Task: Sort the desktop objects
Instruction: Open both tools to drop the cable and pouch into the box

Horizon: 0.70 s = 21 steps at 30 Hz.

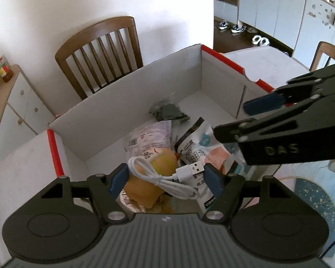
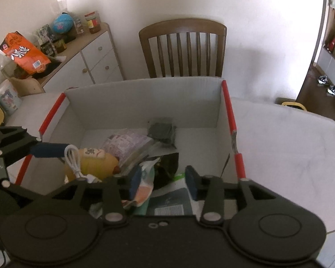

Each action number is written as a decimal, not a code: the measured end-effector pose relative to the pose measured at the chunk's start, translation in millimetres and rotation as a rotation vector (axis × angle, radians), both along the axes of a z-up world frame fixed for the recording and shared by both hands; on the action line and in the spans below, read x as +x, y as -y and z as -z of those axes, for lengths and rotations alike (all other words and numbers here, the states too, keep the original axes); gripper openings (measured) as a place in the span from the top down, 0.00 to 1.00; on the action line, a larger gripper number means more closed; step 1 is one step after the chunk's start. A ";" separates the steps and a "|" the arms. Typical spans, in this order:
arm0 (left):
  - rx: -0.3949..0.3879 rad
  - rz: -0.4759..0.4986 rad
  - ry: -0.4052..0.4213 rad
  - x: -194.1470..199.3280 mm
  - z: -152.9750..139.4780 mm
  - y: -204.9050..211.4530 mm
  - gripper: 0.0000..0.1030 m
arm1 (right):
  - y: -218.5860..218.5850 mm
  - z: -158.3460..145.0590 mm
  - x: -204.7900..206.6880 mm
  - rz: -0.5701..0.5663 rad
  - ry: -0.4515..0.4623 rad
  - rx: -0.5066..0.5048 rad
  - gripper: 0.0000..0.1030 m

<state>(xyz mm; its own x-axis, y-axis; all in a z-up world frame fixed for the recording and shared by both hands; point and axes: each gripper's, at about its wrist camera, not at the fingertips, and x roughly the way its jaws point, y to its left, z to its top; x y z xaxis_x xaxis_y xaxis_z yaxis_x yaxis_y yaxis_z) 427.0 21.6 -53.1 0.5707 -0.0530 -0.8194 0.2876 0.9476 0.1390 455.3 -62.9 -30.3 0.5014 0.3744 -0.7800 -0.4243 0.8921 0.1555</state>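
White USB cable [image 1: 167, 176], coiled, sits between the left gripper [image 1: 165, 178] pads, over the yellow plush toy [image 1: 149, 178] in the cardboard box [image 1: 122, 102]; pad contact unclear. Right gripper [image 2: 163, 183] jaws apart above the snack packets [image 2: 145, 185], gripping nothing.

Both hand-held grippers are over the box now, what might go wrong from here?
The white USB cable lies loosely coiled on the yellow plush toy between the left hand-held gripper fingers; it may snag and lift out when the gripper withdraws. The right hand-held gripper hangs close beside the left, so they might collide above the box.
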 end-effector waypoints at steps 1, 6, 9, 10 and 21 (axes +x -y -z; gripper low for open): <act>0.016 -0.009 0.002 0.1 1.1 0.5 0.28 | 1.5 -0.7 -1.0 -0.001 -0.001 0.006 0.45; -0.002 -0.044 -0.008 -1.6 2.1 -6.3 0.20 | 6.2 -4.6 -3.9 -0.004 -0.012 0.023 0.43; -0.005 -0.059 0.001 -4.9 -0.9 -8.9 0.17 | 9.1 -7.4 -7.7 0.000 -0.011 0.031 0.41; -0.008 -0.064 0.005 -6.4 -2.2 -10.0 0.17 | 9.9 -8.2 -8.6 0.001 -0.014 0.037 0.40; -0.048 -0.093 0.026 -24.8 -20.6 -14.9 0.16 | 17.4 -21.1 -24.9 0.010 -0.005 0.060 0.36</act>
<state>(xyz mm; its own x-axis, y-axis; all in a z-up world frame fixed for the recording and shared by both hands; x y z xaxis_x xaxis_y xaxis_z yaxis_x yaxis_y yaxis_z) 402.1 36.5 -32.4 0.5963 -0.0381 -0.8019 0.1952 0.9758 0.0988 430.4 -80.3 -9.2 0.5016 0.4155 -0.7588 -0.4141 0.8854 0.2111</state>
